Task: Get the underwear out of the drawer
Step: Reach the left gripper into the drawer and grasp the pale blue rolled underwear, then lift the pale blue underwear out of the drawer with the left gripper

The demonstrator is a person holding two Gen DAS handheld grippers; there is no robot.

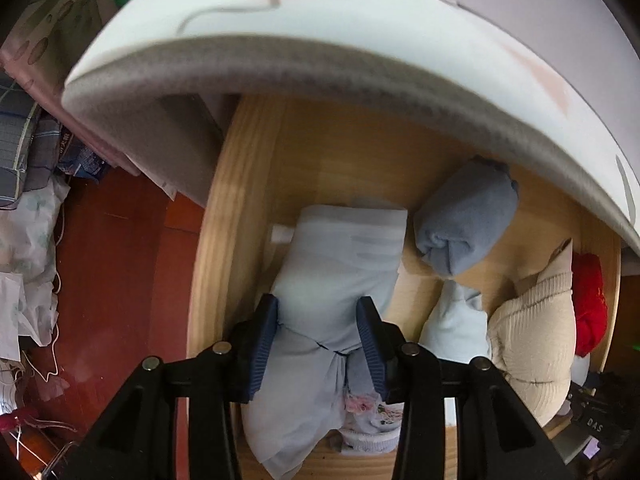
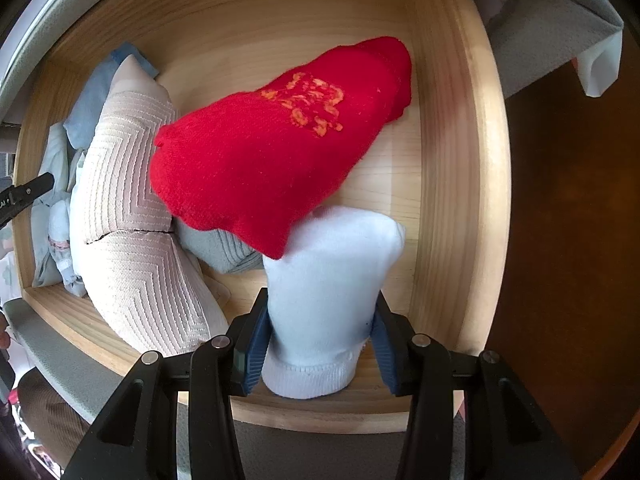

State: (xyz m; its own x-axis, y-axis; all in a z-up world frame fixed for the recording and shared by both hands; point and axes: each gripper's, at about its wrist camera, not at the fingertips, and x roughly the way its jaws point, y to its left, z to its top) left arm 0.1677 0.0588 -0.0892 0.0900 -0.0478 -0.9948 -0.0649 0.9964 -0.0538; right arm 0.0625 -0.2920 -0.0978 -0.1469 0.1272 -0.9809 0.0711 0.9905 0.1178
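Inside the drawer (image 2: 452, 128), left gripper (image 1: 318, 344) clamps the pale blue garment (image 1: 340, 256) for lifting; right gripper (image 2: 320, 344) pinches a white sock (image 2: 332, 276) beneath the red one (image 2: 280, 140).

You see both views in soft daylight, with heavy fisheye bending and black corners. The mattress edge (image 1: 320, 68) smears with motion blur; the red sock (image 2: 276, 140) looks sharp and saturated, the floor (image 2: 572, 220) dim.

Knit roll (image 2: 132, 216) in drawer (image 2: 456, 184) — socks (image 2: 332, 280) right, folded underwear (image 1: 336, 264) left.
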